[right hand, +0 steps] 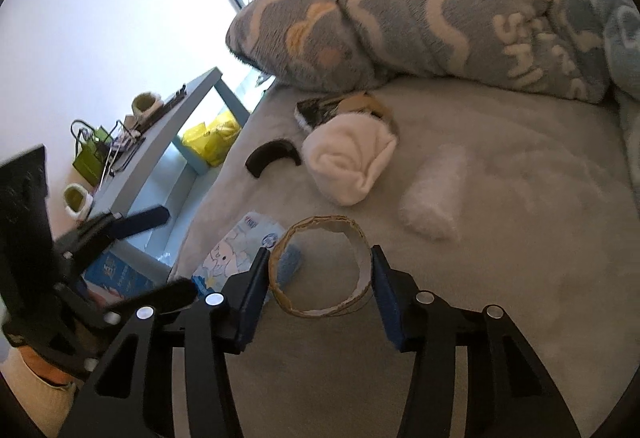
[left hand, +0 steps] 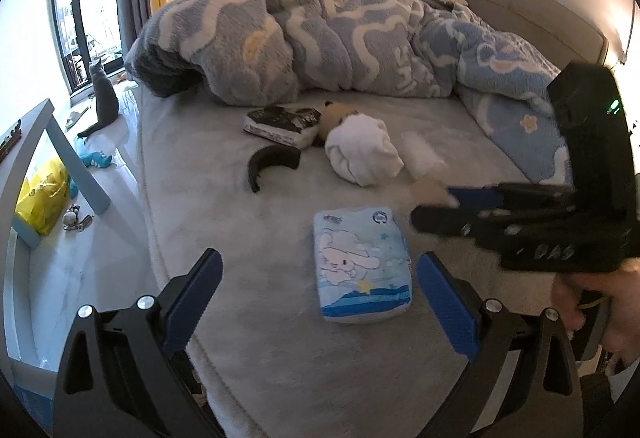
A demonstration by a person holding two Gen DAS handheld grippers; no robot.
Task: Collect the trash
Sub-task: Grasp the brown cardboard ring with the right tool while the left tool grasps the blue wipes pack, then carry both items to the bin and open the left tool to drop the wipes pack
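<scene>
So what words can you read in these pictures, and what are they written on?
"SHIN": big pale letters on the fluffy blue blanket, running sideways; more letters may be hidden in the folds.
Tissue pack: small print and a round logo, too small to read.
Book: cover print too blurred to read.
Blue box on the floor: white characters, too blurred to read.

Before me lay the bed [left hand: 248, 238], its grey sheet carrying a heaped blue fleece blanket [left hand: 320, 37], a book [left hand: 280, 123], a rolled white towel [left hand: 362, 149], a curved black band [left hand: 272, 159] and a blue tissue pack [left hand: 362, 262].
</scene>
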